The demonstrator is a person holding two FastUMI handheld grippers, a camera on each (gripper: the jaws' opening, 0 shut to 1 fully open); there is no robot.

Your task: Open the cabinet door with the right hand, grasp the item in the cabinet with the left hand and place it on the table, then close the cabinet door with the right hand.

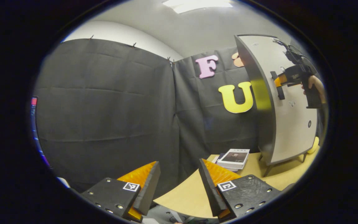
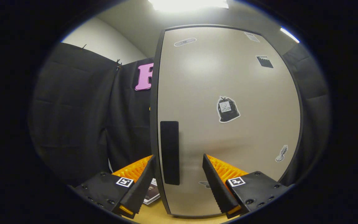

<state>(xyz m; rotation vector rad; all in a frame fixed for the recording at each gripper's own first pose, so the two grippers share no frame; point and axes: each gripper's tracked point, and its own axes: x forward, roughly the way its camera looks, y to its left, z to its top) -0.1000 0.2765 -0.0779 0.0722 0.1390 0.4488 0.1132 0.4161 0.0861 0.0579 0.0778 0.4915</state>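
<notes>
The cabinet (image 1: 291,124) stands on short legs on the table's far right, its pale door (image 2: 228,93) apparently closed. A dark vertical handle (image 2: 169,152) sits near the door's left edge. My right gripper (image 2: 178,156) is open, and the handle stands between its fingers, one finger on each side, not pressed on it. In the left gripper view the right gripper (image 1: 277,81), held by a hand (image 1: 317,85), is up against the handle (image 1: 281,90). My left gripper (image 1: 179,161) is open and holds nothing, low over the table's near edge. The cabinet's inside is hidden.
A small stack of books (image 1: 235,157) lies on the wooden table (image 1: 191,193) just left of the cabinet, also visible as a book (image 2: 152,193) low in the right gripper view. Something yellow (image 1: 314,144) peeks out at the cabinet's right side. Black cloth walls stand behind.
</notes>
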